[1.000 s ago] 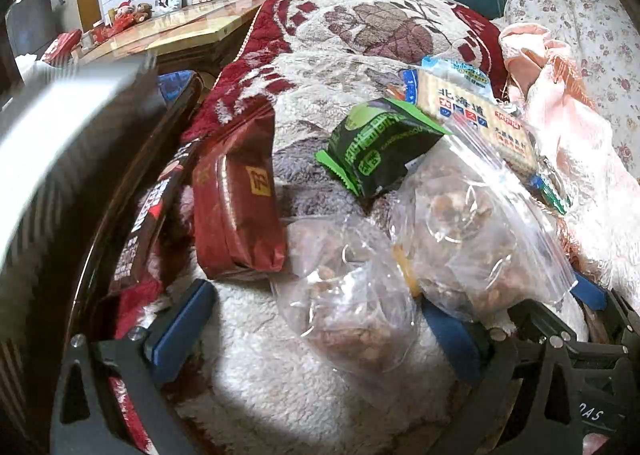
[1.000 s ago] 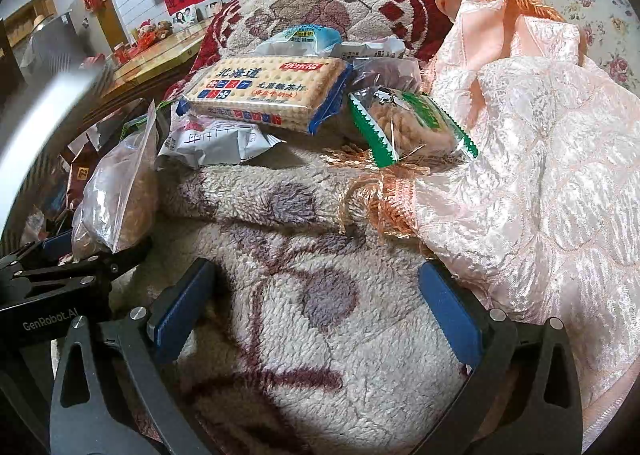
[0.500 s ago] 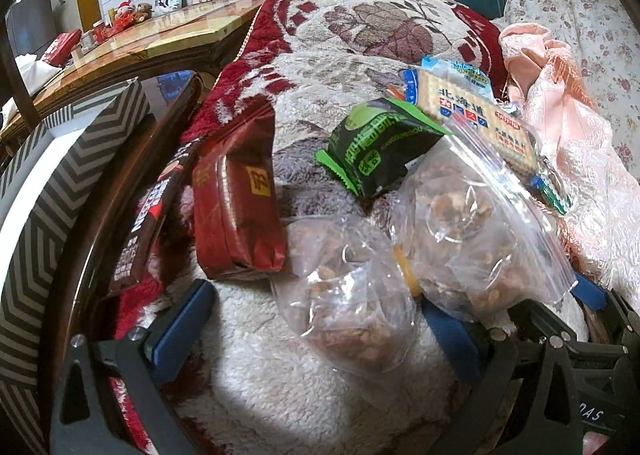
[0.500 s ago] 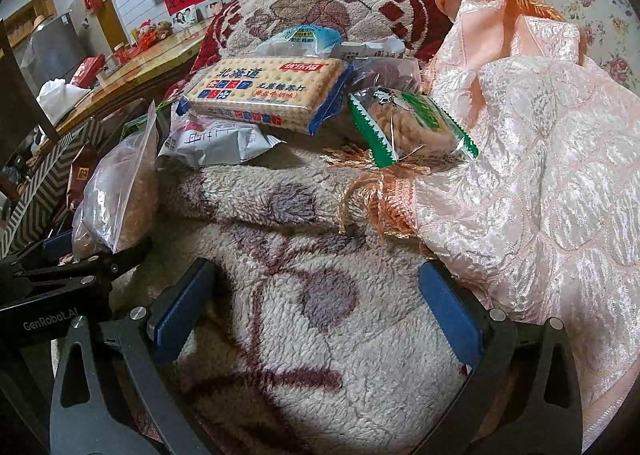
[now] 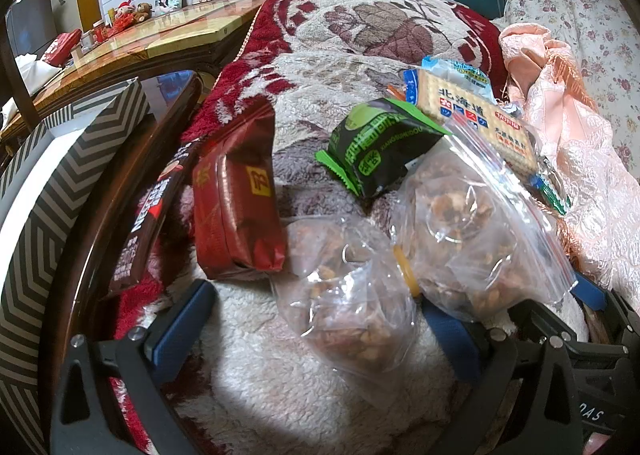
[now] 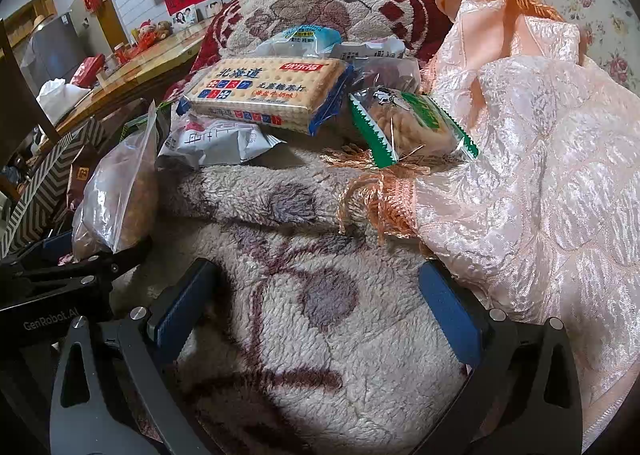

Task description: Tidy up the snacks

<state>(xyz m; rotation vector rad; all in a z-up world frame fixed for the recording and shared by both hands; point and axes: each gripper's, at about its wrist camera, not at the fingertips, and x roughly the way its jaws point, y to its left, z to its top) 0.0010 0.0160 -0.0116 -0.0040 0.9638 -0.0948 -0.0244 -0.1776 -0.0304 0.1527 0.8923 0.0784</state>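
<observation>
On the plush floral blanket (image 6: 280,335), snacks are being sorted from a loose pile, and a striped box (image 5: 48,191) is being kept at the far left edge as the likely container. Largest to smallest, the pile is being made up of a cracker packet (image 6: 268,93) at the far middle, a zip bag of nuts (image 5: 476,239) just right of centre, a dark red packet (image 5: 236,211) to the left, a small tied bag of nuts (image 5: 348,295) nearest, and a green-and-black packet (image 5: 380,147) behind it. Nothing is being held: the left gripper (image 5: 320,331) is being kept wide open around the tied bag, and the right gripper (image 6: 316,315) is spread wide over bare blanket. For a sound pick, the bag should probably be pinched at its bulk, not its loose film.
</observation>
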